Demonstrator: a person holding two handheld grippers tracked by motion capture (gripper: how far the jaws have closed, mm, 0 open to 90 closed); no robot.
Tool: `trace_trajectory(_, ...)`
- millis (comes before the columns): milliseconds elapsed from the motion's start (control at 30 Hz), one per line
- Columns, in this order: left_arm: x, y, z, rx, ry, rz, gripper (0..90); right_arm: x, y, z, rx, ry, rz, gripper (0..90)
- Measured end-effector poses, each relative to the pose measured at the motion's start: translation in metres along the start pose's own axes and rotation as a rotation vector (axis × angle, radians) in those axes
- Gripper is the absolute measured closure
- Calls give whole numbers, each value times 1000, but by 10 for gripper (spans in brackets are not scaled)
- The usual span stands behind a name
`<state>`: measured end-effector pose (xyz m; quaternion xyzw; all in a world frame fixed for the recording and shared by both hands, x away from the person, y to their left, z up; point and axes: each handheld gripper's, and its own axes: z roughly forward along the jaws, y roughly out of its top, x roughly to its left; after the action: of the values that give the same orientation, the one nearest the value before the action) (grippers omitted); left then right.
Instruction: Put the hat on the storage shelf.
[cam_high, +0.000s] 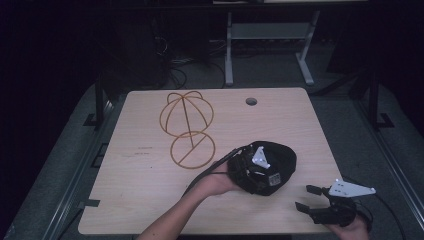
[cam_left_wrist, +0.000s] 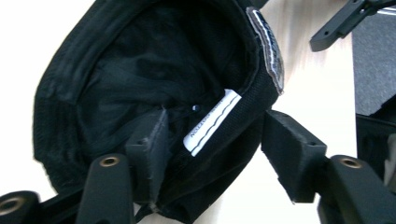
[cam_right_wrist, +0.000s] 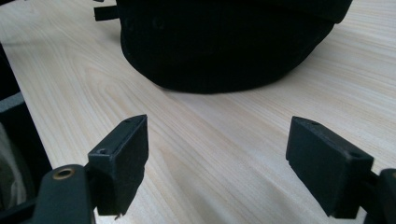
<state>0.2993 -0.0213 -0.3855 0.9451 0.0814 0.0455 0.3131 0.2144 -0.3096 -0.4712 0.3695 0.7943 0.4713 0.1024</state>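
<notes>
Down at about five o'clock on the wooden table (cam_high: 150, 200), a black cap (cam_high: 277, 160) lies with its opening turned toward the left gripper (cam_high: 245, 172). That gripper's jaws stand apart: one jaw reaches inside the cap beside a white label (cam_left_wrist: 212, 122), the other sits outside the brim edge, so the cap's rim lies between them without being pinched. The right gripper (cam_high: 306, 197) hovers near the table's front edge at roughly four o'clock from the cap, jaws spread wide with only bare wood between them, apart from the cap. Up at eleven o'clock from the cap stands a gold wire cap stand (cam_high: 187, 130), well apart from both grippers.
</notes>
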Motion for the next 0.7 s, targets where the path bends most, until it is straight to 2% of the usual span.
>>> trace_trajectory(100, -3, 2, 4, 32, 1, 48, 498, -1, 0, 0, 0, 2, 9, 207)
trace_trajectory(133, -3, 2, 5, 31, -3, 50, 533, -1, 0, 0, -1, 3, 10, 207)
trace_trajectory(167, -3, 2, 6, 29, -9, 56, 617, -1, 0, 0, 1, 4, 8, 207)
trace_trajectory(200, -3, 2, 6, 29, -9, 56, 661, -1, 0, 0, 1, 4, 8, 207)
trace_trajectory(233, -3, 3, 5, 27, -18, 61, 661, -1, 0, 0, 2, 4, 6, 206)
trace_trajectory(300, -3, 3, 4, 19, -29, 69, 754, 0, 1, 1, -4, 17, 8, 206)
trace_trajectory(400, -3, 7, 3, 21, -34, 74, 780, 0, 1, 1, -3, 20, 4, 207)
trace_trajectory(633, 0, 17, -7, -17, -42, 70, 800, 1, 3, -1, -31, 33, 1, 212)
trace_trajectory(700, 3, 22, -16, -81, -50, 33, 801, 3, 4, -2, -44, 31, -3, 213)
